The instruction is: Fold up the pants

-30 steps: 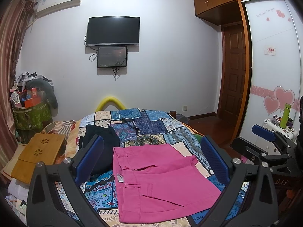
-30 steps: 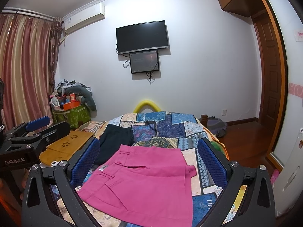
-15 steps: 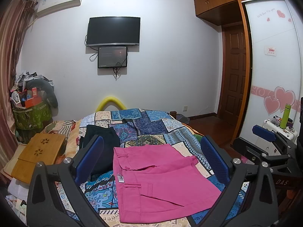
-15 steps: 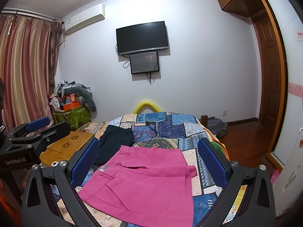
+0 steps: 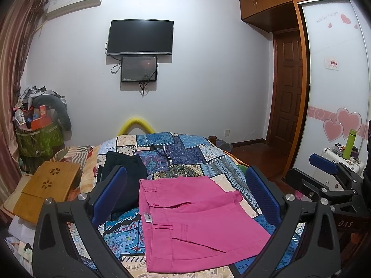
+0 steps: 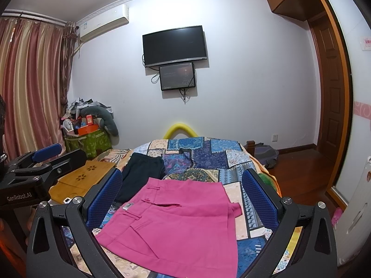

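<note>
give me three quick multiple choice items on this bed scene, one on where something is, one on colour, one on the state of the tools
1. Where does the dark garment lie relative to the pink pants?
A. on top of them
B. beside them, on the waistband side and farther up the bed
C. on the floor

2. What colour are the pads on the tool fingers?
A. blue
B. red
C. white

3. What state are the two tools in?
A. both shut on the pants
B. one open, one shut
C. both open, holding nothing

Answers:
1 B: the dark garment rests on the quilt beside the pink pants.
2 A: the pads are blue.
3 C: the left tool and right tool have jaws spread wide above the pants.
</note>
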The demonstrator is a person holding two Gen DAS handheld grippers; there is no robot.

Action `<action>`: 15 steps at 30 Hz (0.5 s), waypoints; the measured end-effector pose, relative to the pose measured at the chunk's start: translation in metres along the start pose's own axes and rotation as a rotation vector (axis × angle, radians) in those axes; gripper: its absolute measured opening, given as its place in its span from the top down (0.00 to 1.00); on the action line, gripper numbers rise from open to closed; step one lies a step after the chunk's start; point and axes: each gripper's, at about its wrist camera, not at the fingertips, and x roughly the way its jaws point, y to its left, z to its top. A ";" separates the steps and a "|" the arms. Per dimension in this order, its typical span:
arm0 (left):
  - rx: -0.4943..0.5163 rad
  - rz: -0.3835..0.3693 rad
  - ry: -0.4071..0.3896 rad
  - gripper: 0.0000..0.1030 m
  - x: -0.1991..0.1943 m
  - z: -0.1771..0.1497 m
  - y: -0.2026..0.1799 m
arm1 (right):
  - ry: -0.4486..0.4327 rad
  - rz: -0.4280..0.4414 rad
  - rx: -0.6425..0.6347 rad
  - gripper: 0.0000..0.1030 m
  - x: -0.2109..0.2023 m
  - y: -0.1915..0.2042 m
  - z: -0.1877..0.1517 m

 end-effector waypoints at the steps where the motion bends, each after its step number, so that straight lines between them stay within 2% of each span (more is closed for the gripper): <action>1: 0.000 0.000 -0.001 0.00 0.000 0.000 0.000 | -0.001 0.001 0.000 0.00 0.000 0.000 0.000; 15: -0.002 0.001 0.000 0.00 0.001 -0.001 0.002 | 0.001 0.000 0.001 0.00 0.000 0.001 0.000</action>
